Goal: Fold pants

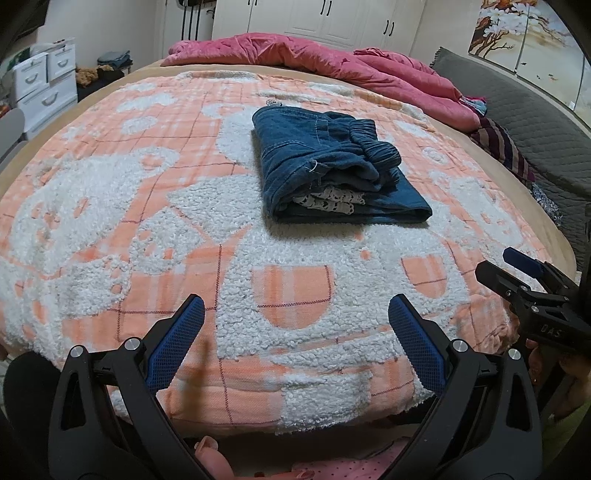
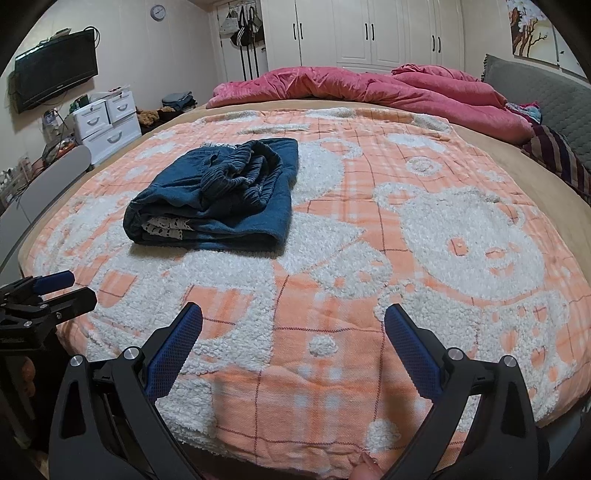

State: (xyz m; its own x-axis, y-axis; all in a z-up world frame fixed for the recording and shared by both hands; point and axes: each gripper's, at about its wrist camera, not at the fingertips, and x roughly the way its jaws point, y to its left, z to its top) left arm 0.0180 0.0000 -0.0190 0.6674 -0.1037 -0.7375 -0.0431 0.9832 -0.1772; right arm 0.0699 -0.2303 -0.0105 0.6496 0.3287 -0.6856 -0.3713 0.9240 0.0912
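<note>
Pants: dark blue denim pants (image 1: 332,162) lie folded into a thick rectangular bundle on the bed, gathered elastic waistband on top, a strip of white lace trim (image 1: 328,201) showing between the layers at the near edge.
Pants, place: in the left wrist view about 12 o'clock of centre; in the right wrist view (image 2: 218,192) at about 10 o'clock; touched by neither gripper.
Blanket: an orange plaid fleece blanket with fluffy white bear shapes (image 1: 184,229) covers the bed under the bundle.
Left gripper: black-framed, blue-padded left gripper (image 1: 295,343) hovers over the blanket's near edge at 6 o'clock, fingers spread wide, holding nothing; it also shows at 9 o'clock in the right wrist view (image 2: 55,286).
Right gripper: matching right gripper (image 2: 293,345) hangs over the near edge, fingers spread wide, holding nothing, well apart from the bundle.
Quilt: a crumpled pink quilt (image 1: 314,55) lies along the far side of the bed at 12 o'clock.
Drawers: white drawer units (image 2: 107,122) stand beyond the bed at 10 o'clock.
Television: a black flat screen (image 2: 55,70) hangs on the wall above them.
Wardrobe: white wardrobe doors (image 2: 369,33) line the far wall.
</note>
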